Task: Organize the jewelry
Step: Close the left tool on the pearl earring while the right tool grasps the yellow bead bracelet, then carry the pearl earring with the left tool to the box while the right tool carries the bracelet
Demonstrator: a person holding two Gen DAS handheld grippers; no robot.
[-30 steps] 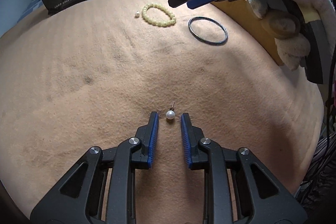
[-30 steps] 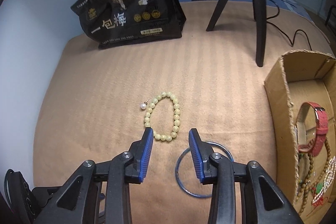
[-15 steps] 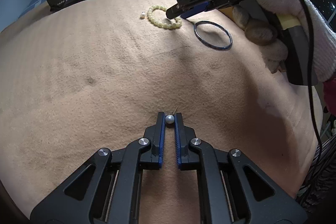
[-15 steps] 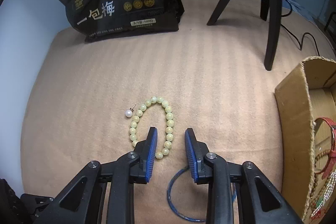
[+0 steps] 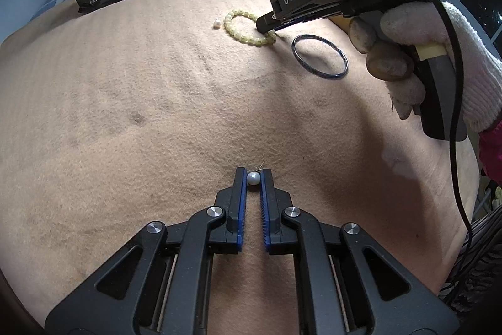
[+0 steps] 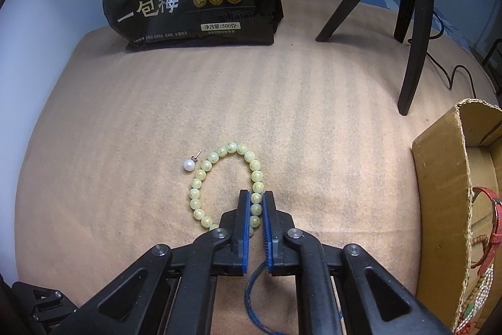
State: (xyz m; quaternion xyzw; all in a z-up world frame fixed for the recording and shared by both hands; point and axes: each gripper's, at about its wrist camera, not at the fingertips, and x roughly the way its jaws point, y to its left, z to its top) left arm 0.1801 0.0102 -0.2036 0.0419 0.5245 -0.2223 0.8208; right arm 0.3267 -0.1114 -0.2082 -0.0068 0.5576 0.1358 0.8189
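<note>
On a tan blanket [image 5: 157, 115], the left gripper [image 5: 253, 178] clamps a pearl earring [image 5: 253, 178], while the right gripper [image 6: 255, 203] (jaws just closing) pinches a green bead bracelet [image 6: 219, 153] beside a second pearl earring [image 6: 188, 164] and a dark bangle [image 5: 320, 57].

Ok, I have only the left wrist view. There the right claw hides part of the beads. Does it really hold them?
Observer: Yes. The right claw has just been closing and is now shut on the beads, on the loop's right side.
Operator: Is anything already sorted?
Observer: A box to the right of that claw holds a red strap and bead strings.
</note>
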